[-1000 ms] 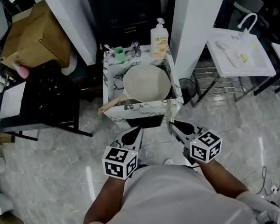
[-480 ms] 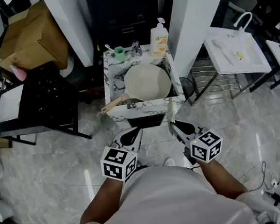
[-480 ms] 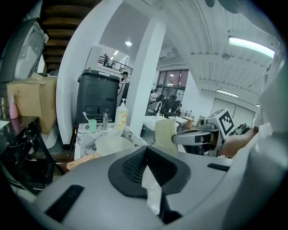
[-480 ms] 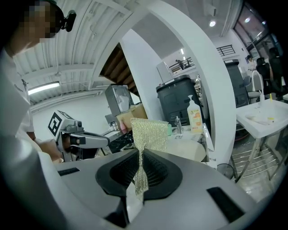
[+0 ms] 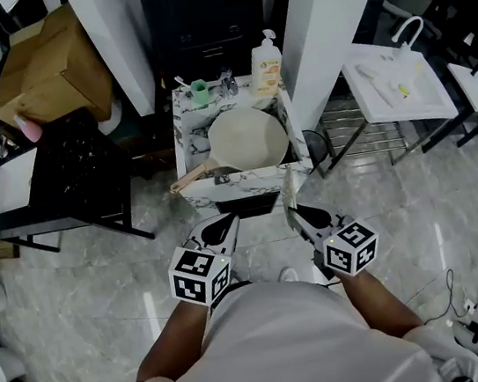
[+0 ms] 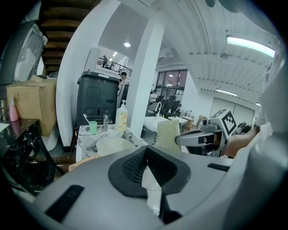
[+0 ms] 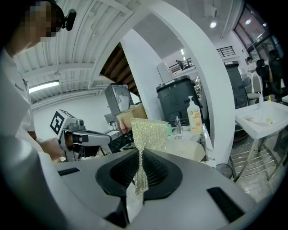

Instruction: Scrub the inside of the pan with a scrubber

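Pale marble-look tiled floor (image 5: 73, 273) all round. A person in a white shirt (image 5: 289, 347) stands facing a small white marble-patterned worktop (image 5: 181, 150), which is set between two white pillars (image 5: 321, 22). A brown cardboard box (image 5: 52, 71) sits at far left, and a white basin on metal legs (image 5: 397, 86) stands at the right, well apart from the worktop.

The round cream pan with a wooden handle (image 5: 249, 140) lies on the worktop, open side up. The handle points to the front left and reaches past the worktop's edge. A white soap bottle with a pump top (image 5: 265, 53) stands at the back right corner. A small green cup (image 5: 200, 89) stands at the back left.

Both tools are held out in front of the person's chest, side by side, short of the worktop's front edge and apart from the pan. The left tool (image 6: 145, 161) is closed with nothing in it. The right tool (image 7: 141, 168) is closed on the glittery pale-gold mesh scrubber (image 7: 148, 134). It is pinched at its lower part and the rest stands up above the jaws. From above, the scrubber's top (image 5: 289, 189) lies just at the worktop's front edge, and it is not in the pan.
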The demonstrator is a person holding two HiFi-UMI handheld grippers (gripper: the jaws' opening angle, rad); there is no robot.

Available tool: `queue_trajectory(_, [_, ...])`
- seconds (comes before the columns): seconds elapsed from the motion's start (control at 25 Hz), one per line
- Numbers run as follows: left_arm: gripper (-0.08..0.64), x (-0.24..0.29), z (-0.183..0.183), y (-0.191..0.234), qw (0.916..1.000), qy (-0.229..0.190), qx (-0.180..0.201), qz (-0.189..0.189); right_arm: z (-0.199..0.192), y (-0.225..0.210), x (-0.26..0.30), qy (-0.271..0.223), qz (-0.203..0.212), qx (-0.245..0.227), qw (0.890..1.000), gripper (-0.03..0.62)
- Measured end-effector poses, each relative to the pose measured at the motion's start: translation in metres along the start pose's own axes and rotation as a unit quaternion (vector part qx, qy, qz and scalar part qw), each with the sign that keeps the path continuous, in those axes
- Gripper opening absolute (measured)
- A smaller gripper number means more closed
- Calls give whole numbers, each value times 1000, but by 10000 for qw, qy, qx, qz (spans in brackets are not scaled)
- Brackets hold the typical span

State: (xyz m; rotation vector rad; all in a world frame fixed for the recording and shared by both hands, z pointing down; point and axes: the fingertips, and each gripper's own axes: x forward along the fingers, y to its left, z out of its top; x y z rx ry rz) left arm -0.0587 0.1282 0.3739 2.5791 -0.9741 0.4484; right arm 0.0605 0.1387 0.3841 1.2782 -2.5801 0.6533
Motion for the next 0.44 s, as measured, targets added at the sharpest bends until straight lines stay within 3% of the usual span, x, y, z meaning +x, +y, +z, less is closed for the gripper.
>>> queue_trajectory(0.44, [15, -1, -5, -6, 10000, -10, -9, -39, -2, 1, 0, -19, -11, -17, 10000, 60])
